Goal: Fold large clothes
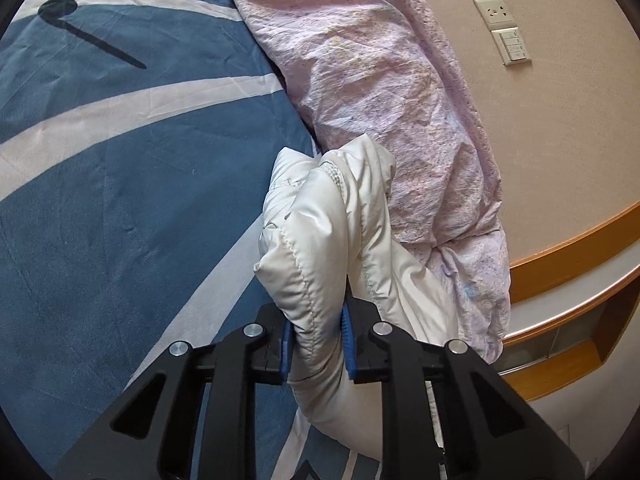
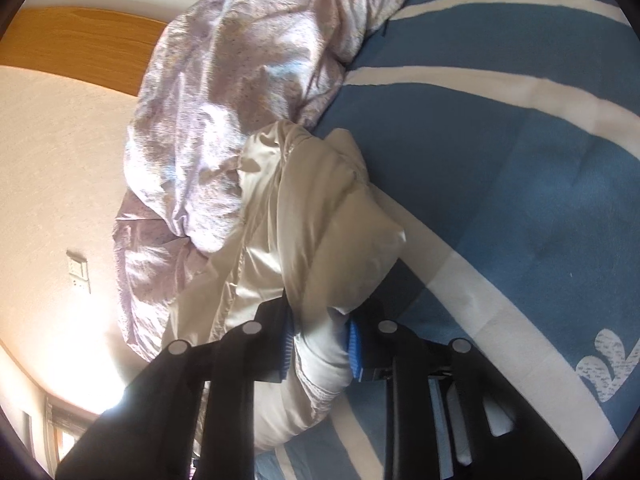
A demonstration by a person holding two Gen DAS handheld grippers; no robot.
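Jacket (image 1: 320,248) between both hand-held grippers' pads.

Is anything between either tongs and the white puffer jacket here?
Nothing visible. The left tongs and right tongs are each already shut on the white puffer jacket. The pink quilt lies bunched beside it.

I see a blue bedsheet (image 1: 120,200) with white stripes, a crumpled lilac quilt (image 1: 380,80) beside the wall's socket (image 1: 494,11).
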